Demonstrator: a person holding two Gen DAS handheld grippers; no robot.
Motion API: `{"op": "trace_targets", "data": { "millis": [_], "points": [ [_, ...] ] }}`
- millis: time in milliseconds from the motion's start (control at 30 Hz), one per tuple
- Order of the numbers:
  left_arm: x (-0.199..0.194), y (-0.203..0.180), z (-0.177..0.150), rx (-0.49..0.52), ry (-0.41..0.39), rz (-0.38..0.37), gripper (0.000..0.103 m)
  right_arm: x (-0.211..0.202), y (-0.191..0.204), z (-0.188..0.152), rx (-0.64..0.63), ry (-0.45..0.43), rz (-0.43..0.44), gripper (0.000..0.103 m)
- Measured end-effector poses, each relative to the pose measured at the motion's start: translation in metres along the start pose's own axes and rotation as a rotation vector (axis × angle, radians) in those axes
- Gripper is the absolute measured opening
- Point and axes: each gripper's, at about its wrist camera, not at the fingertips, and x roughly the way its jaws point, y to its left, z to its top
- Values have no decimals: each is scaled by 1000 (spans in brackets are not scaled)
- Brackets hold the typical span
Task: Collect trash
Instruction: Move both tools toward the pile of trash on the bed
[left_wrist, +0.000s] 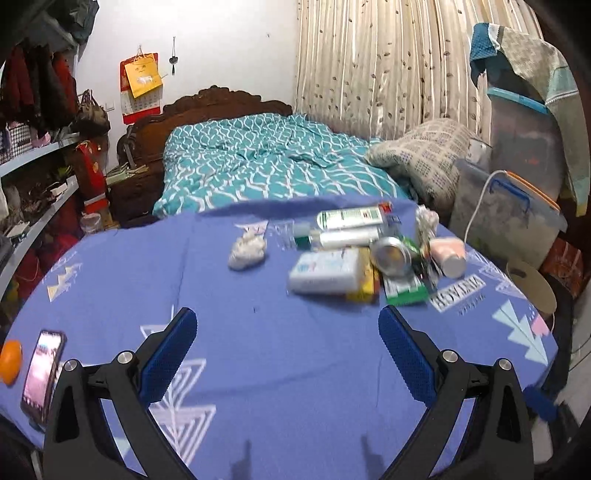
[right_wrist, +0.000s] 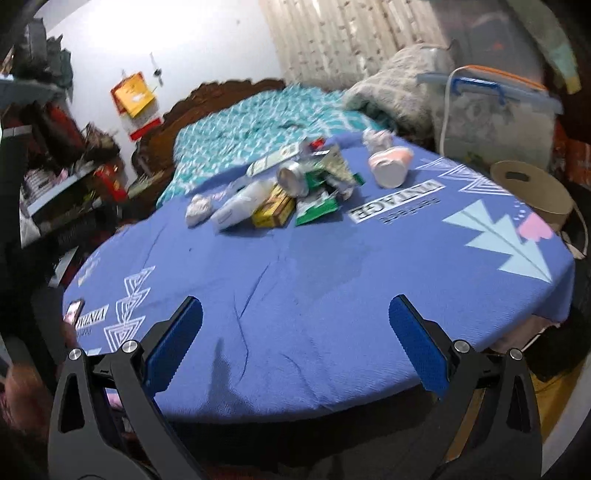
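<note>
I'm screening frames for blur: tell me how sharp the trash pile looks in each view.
Left wrist view: trash pile softly smeared, white box's print unreadable. Right wrist view: heavier motion blur, can and curtain streaked, wall overexposed. Fisheye bends the table edge in both.

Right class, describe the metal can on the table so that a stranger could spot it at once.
Start at the round table with the blue cloth and find the heap of trash on its far side. The can lies on its side in the middle of that heap, between a white box and a pink cup. It is the only shiny silver thing there.
</note>
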Motion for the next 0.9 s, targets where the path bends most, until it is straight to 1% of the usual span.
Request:
{"op": "trace_targets", "data": {
  "millis": [100,200,267,400,533,700,900],
  "points": [
    [7,3,14,0,-14,12,94,6,-3,9,-4,-27,-9,100],
    [18,3,24,21,-23,31,94,10,-10,25,-14,-92,-25,100],
    [29,2,33,34,-22,43,94,15,-12,37,-19,-118,-32,100],
    [49,3,46,28,-14,30,94,28,-17,68,-33,-178,-31,100],
    [71,1,56,31,-6,39,94,39,-19,91,-47,-235,-23,100],
    [93,-2,56,51,28,63,94,49,-25,100,-55,-262,-35,100],
    [107,-3,52,52,57,62,94,55,-39,99,-8,-258,-35,100]
  ]
}}
